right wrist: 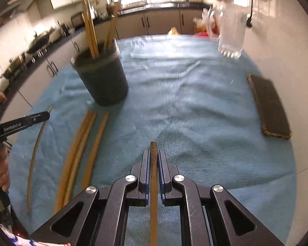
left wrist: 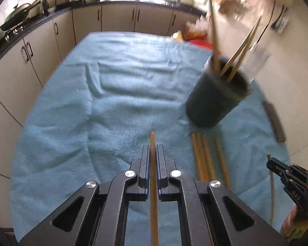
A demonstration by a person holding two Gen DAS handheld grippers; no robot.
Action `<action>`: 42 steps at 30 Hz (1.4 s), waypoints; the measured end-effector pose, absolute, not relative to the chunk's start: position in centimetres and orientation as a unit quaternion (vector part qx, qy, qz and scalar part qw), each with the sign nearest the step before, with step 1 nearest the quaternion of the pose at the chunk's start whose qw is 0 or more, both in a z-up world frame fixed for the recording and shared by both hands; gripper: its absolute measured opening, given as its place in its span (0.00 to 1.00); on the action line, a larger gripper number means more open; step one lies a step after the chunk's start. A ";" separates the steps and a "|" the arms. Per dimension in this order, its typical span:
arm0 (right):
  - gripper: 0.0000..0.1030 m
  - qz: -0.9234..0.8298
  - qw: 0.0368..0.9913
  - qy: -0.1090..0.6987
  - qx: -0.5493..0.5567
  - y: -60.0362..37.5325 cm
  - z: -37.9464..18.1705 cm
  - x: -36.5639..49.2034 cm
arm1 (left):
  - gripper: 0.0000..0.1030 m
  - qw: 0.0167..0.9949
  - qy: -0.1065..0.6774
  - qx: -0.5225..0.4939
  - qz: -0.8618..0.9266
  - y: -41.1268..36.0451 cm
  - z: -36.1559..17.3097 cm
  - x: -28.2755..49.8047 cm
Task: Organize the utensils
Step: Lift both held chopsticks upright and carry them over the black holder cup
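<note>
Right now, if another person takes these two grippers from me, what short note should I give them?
Left gripper: shut on one chopstick, lengthwise between the pads.
Right gripper: shut on another chopstick, held the same way.
The dark cup stands on the blue towel and already has several chopsticks in it.
Loose chopsticks lie on the towel beside the cup, between the two grippers.
A clear glass and a dark flat case are on the far right, apart from the cup.
Left to do: probably drop both held sticks into the cup, then collect the loose ones.
</note>
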State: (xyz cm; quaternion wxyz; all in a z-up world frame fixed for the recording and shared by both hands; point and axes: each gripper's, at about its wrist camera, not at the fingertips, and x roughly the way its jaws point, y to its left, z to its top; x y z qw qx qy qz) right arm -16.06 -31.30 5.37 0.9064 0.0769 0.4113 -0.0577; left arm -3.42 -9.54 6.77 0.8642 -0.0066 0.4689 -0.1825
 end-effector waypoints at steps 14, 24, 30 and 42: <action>0.07 -0.058 0.955 0.286 0.058 -28.4 13.1 -23.3 | 0.05 0.922 0.328 -0.026 -0.204 -6.9 16.5 -13.0; 0.07 -0.052 0.969 0.238 0.052 -27.4 15.9 -27.3 | 0.05 0.937 0.281 -0.025 -0.208 -6.2 19.2 -18.2; 0.07 -0.051 0.974 0.217 0.046 -27.0 17.1 -28.5 | 0.05 0.942 0.258 -0.022 -0.215 -6.2 20.8 -20.0; 0.07 -0.043 0.980 0.185 0.054 -27.5 20.2 -26.8 | 0.05 0.943 0.234 -0.032 -0.236 -7.4 25.0 -18.0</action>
